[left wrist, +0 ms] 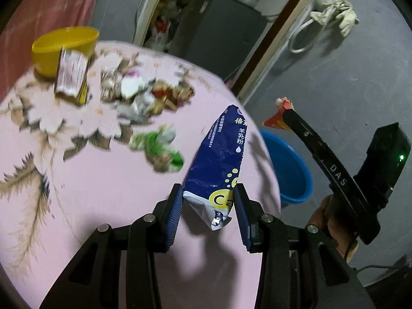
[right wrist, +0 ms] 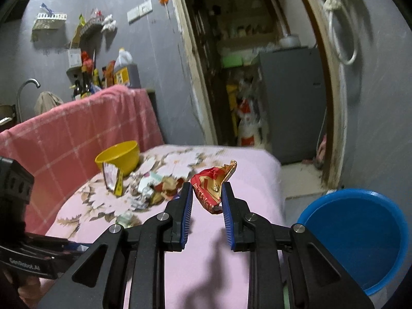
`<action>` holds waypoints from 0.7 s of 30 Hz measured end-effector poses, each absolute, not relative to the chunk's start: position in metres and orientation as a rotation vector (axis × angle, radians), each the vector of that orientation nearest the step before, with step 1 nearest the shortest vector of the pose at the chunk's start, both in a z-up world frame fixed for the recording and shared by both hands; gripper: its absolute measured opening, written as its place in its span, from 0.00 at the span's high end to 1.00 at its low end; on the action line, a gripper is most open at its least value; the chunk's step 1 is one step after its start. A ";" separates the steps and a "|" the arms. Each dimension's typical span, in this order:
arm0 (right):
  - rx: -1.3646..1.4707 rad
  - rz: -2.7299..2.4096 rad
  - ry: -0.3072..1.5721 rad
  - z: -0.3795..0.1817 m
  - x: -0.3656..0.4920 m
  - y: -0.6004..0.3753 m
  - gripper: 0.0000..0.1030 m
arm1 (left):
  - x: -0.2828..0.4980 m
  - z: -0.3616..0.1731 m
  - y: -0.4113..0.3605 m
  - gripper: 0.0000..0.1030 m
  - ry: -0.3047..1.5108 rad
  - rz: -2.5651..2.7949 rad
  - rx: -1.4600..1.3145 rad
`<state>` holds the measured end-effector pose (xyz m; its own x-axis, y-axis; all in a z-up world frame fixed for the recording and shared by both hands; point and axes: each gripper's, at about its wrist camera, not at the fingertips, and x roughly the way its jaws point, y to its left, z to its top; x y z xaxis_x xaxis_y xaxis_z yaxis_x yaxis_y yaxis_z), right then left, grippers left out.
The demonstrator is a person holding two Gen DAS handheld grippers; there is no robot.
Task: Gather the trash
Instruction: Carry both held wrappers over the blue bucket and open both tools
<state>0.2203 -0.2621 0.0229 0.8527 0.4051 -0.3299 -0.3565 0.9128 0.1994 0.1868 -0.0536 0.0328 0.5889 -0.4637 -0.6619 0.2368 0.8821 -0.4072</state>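
Note:
My left gripper [left wrist: 209,193] is shut on the lower end of a dark blue powder packet [left wrist: 219,154], held above the pink floral table [left wrist: 90,206]. My right gripper [right wrist: 207,193] is shut on a crumpled red and gold wrapper [right wrist: 213,182], lifted over the table's right side. In the left wrist view that right gripper [left wrist: 279,114] reaches out beyond the table edge with the red wrapper [left wrist: 274,121] at its tip. A blue basin [right wrist: 360,234] stands on the floor to the right of the table. A pile of mixed trash [left wrist: 144,95] lies mid-table, with a green wrapper [left wrist: 157,149] nearer.
A yellow bowl [left wrist: 64,49] and a small carton [left wrist: 70,74] stand at the table's far side. A red checked cloth [right wrist: 77,139] covers furniture behind. An open doorway [right wrist: 257,77] with a grey fridge lies beyond. A hand [left wrist: 332,226] grips the right tool.

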 end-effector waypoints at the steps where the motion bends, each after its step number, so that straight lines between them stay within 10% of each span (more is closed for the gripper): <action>1: 0.131 0.391 0.352 0.025 0.217 -0.265 0.80 | 0.186 0.037 -0.056 0.66 0.824 -0.408 -0.282; 21: 0.295 -0.001 0.198 0.035 0.194 -0.385 0.80 | 0.247 0.077 -0.199 0.66 0.598 -0.571 -0.100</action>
